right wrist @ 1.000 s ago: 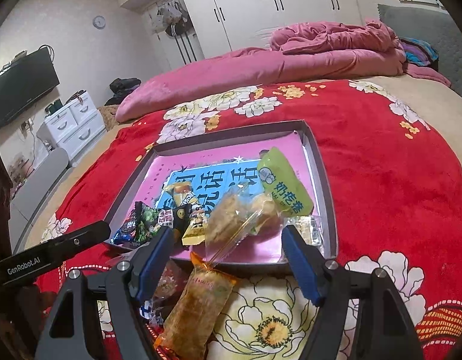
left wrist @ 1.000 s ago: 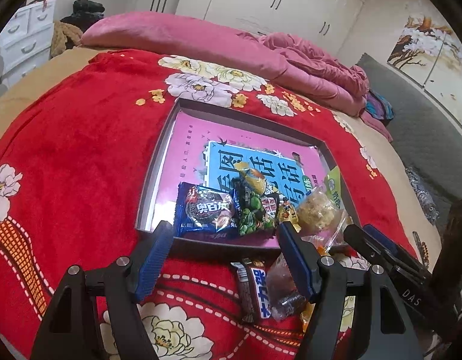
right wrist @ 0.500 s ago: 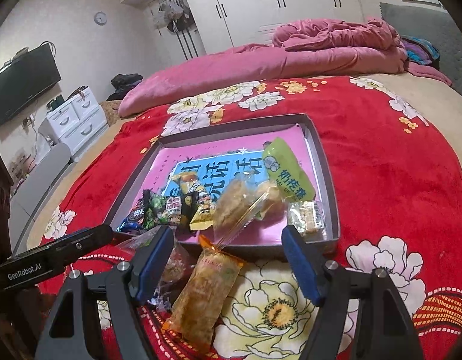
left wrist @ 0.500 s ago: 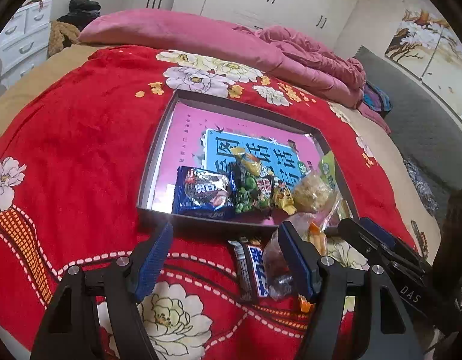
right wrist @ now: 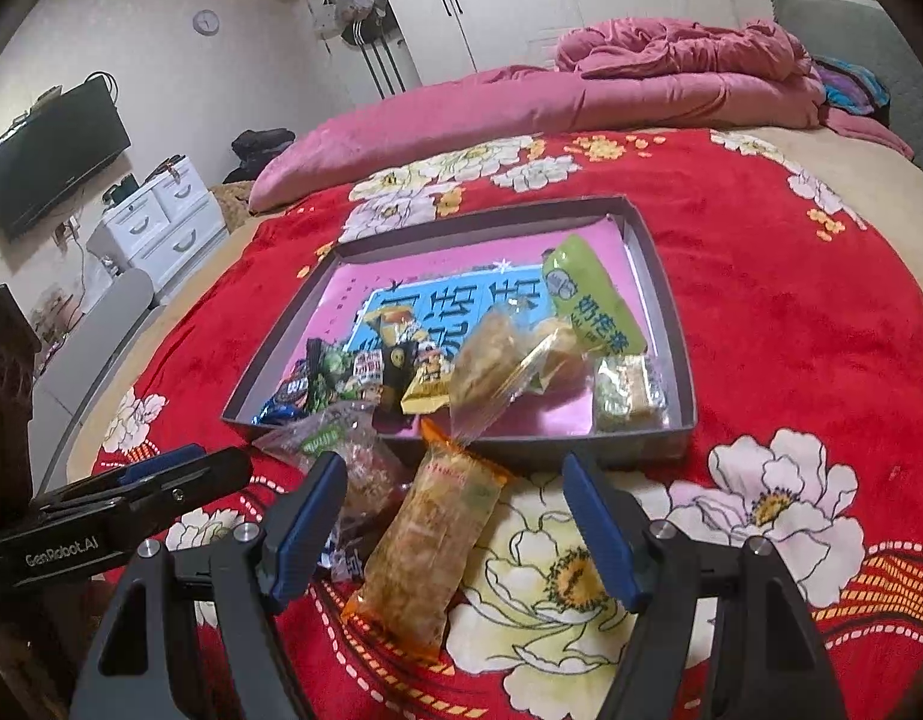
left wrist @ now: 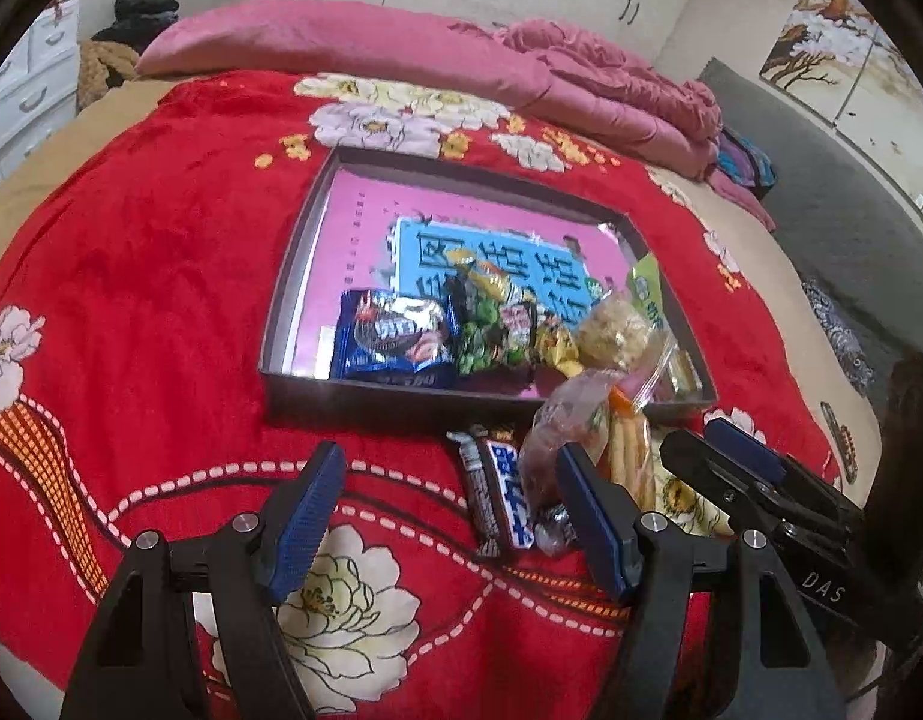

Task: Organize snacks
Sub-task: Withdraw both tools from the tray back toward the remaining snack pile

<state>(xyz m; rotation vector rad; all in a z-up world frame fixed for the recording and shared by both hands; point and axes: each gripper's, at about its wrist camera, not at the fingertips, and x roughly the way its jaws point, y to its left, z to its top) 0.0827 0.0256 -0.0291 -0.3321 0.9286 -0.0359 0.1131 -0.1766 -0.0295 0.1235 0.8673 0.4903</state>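
Open grippers hover over loose snacks beside the tray

Lower centre of the right view, the orange snack packet [right wrist: 428, 531] lies on the red blanket [right wrist: 791, 324] between the empty, spread right gripper [right wrist: 455, 516]; light, crinkly, likely slippery, best pinched mid-body. The left gripper [left wrist: 452, 498] is also open; tray [right wrist: 671, 300] just beyond.

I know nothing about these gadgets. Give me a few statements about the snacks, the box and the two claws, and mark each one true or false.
1. Both the left claw and the right claw are open and hold nothing. True.
2. The blue cookie pack lies on the blanket. False: it lies inside the box.
3. The orange snack bag lies on the blanket, outside the box. True.
4. The green packet lies outside the box. False: it lies inside.
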